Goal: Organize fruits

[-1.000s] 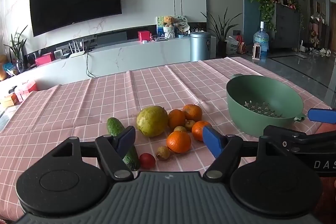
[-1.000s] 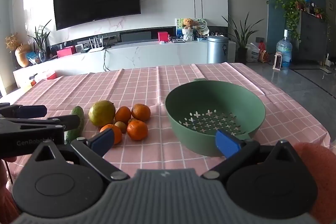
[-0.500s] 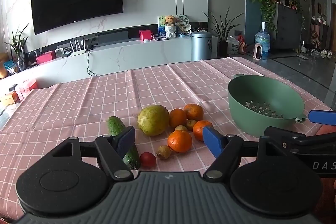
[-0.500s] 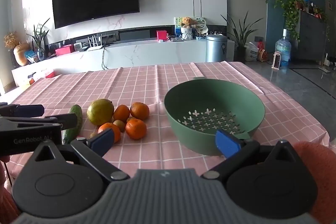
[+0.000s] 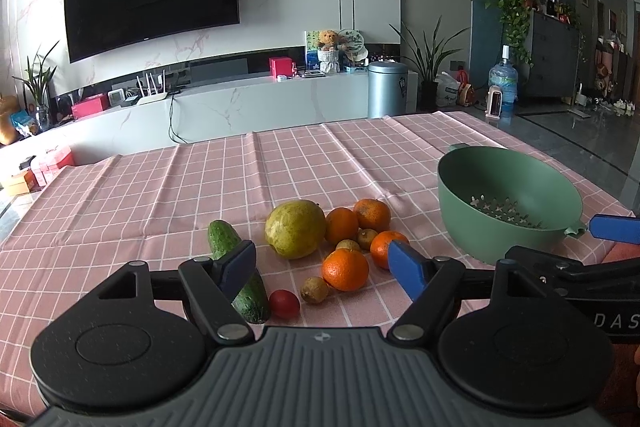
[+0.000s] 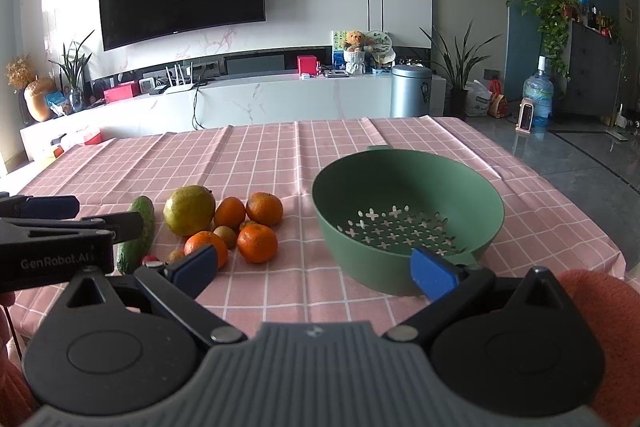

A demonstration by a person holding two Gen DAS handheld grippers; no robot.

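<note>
A pile of fruit lies on the pink checked tablecloth (image 5: 160, 195): a large yellow-green fruit (image 5: 295, 229), several oranges (image 5: 345, 269), small brownish fruits (image 5: 314, 289), a red cherry tomato (image 5: 284, 303) and a cucumber (image 5: 236, 259). An empty green colander bowl (image 5: 508, 203) stands to their right. My left gripper (image 5: 322, 267) is open and empty, just short of the pile. My right gripper (image 6: 316, 267) is open and empty, in front of the bowl (image 6: 406, 217), with the fruit (image 6: 258, 243) to its left.
The table's right edge (image 6: 612, 239) drops to the floor just past the bowl. The left gripper's body (image 6: 52, 239) shows at the left of the right wrist view. A TV wall and low cabinet stand behind the table.
Both views have shifted slightly; the fruit and bowl sit a little differently in frame. Both grippers stay open and nothing on the table has moved.
</note>
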